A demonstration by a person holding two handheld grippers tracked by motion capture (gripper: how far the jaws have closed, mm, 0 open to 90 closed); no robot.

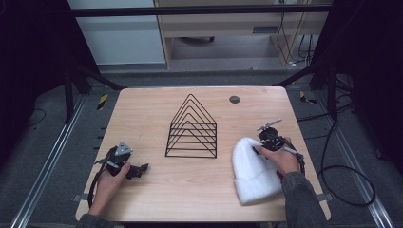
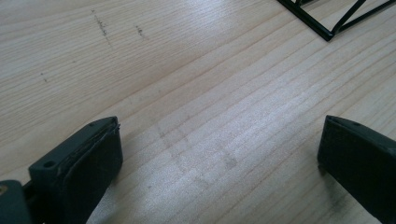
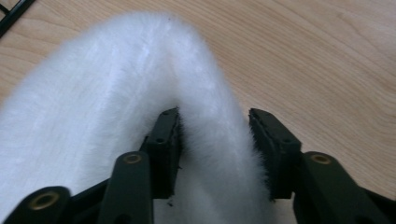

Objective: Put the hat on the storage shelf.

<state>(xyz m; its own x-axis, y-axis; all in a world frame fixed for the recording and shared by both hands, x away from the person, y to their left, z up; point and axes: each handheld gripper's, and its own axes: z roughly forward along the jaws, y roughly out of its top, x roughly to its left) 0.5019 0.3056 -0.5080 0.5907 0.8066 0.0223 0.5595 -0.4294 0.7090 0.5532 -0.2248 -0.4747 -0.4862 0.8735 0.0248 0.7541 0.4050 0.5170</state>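
Observation:
A white fuzzy hat (image 1: 254, 173) lies on the right part of the wooden table (image 1: 142, 109). My right gripper (image 1: 260, 148) sits at the hat's upper right edge. In the right gripper view its jaws (image 3: 212, 116) pinch a raised ridge of the hat (image 3: 116, 79), and both pads touch the fleece. My left gripper (image 1: 140, 168) rests low on the table at the left, pointing right. In the left gripper view it (image 2: 219, 126) stands wide open over bare wood with nothing between the jaws.
A black wire rack (image 1: 192, 128) of peaked dividers stands in the middle of the table; its corner (image 2: 327, 23) shows beyond the left jaws. A small grey round disc (image 1: 234, 99) lies near the far edge. Cables trail off the right side.

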